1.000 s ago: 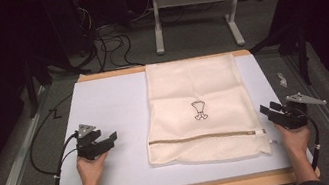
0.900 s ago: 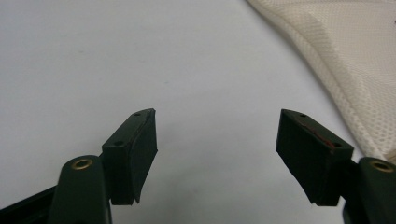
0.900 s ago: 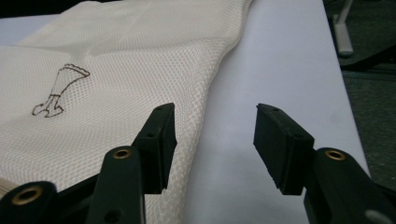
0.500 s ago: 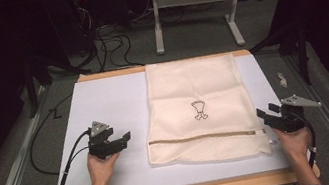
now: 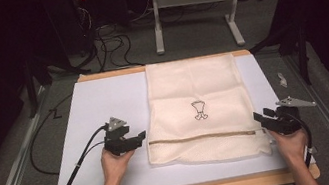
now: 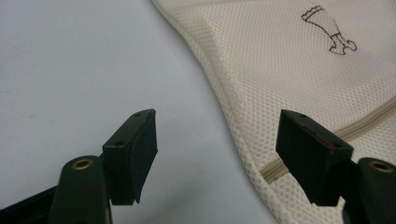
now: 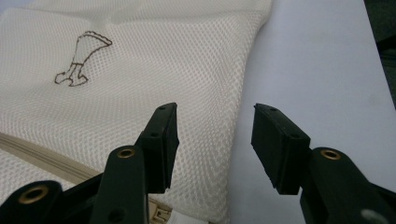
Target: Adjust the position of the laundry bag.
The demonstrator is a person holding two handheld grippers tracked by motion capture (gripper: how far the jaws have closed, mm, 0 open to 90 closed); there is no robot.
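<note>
A: Since the earlier frame, the left gripper (image 5: 136,139) had slid across the sheet (image 5: 94,109) toward the bag (image 5: 194,87), and from the high view it sat just beside the bag's left edge, near the zip (image 5: 200,137). The right gripper (image 5: 261,118) had hardly shifted; it waited at the bag's near right corner.

B: Was either one holding the bag?

A: Not from up there. The bag lay flat in the middle of the sheet, zip across its near end, small drawing (image 5: 199,109) above it.

B: And the left gripper view?

A: The left gripper (image 6: 217,154) stood wide open with nothing between its jaws. One jaw hung over bare sheet (image 6: 70,70), the other over the mesh of the bag (image 6: 289,60), close to the end of the zip (image 6: 369,116). The edge ran between them, untouched as far as I could tell.

B: The right gripper view?

A: The right gripper (image 7: 215,144) had its jaws apart too; they had just been closing a little, but the pads pressed on nothing. One jaw was over the bag (image 7: 154,60), the other over the sheet (image 7: 317,60).

B: So what did that mean?

A: I judged both grippers were lined up on opposite edges, ready to pinch the bag at its zip end. The grip itself was not yet made.
</note>
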